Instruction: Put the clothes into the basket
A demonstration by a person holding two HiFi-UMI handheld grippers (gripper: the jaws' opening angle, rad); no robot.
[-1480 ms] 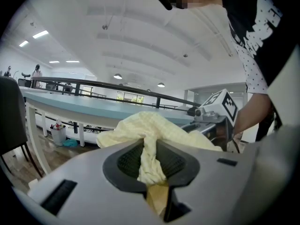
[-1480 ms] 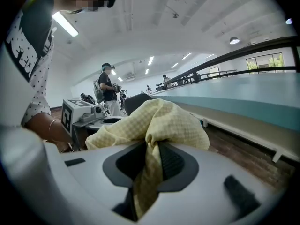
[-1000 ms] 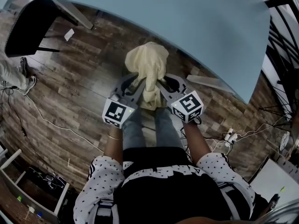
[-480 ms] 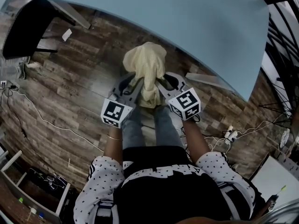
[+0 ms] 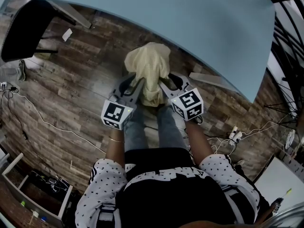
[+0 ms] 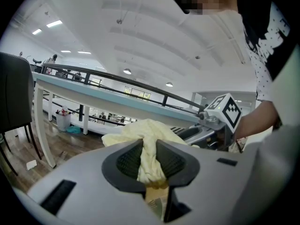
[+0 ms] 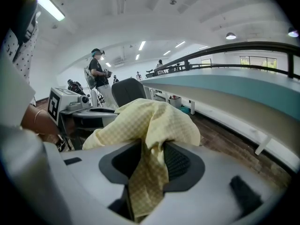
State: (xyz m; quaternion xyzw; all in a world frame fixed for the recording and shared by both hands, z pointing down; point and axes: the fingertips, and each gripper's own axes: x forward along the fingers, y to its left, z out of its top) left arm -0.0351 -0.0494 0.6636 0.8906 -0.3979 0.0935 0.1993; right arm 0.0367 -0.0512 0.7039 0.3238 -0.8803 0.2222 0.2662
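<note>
Pale yellow checked cloth (image 5: 149,72) held out front, both forearms forward, converging; my left gripper (image 6: 149,161) pinches it tight; my right gripper (image 7: 152,161) jaws just opening, cloth slack between; head view: tips buried under folds

Head view looks down; gripper views share cloth (image 5: 148,68).

This looks like a large open-plan lab or test hall, not a home. A long pale-blue table (image 5: 204,27) curves across the upper part of the head view, above a wood-plank floor (image 5: 71,89). Loose cables (image 5: 71,133) trail over that floor at the left, and a power strip (image 5: 232,135) lies at the lower right. A black chair (image 5: 23,30) stands at the upper left. In the right gripper view, strip lights (image 7: 50,7) line a high white ceiling. Another person (image 7: 98,76) wearing headgear stands left of centre.
</note>
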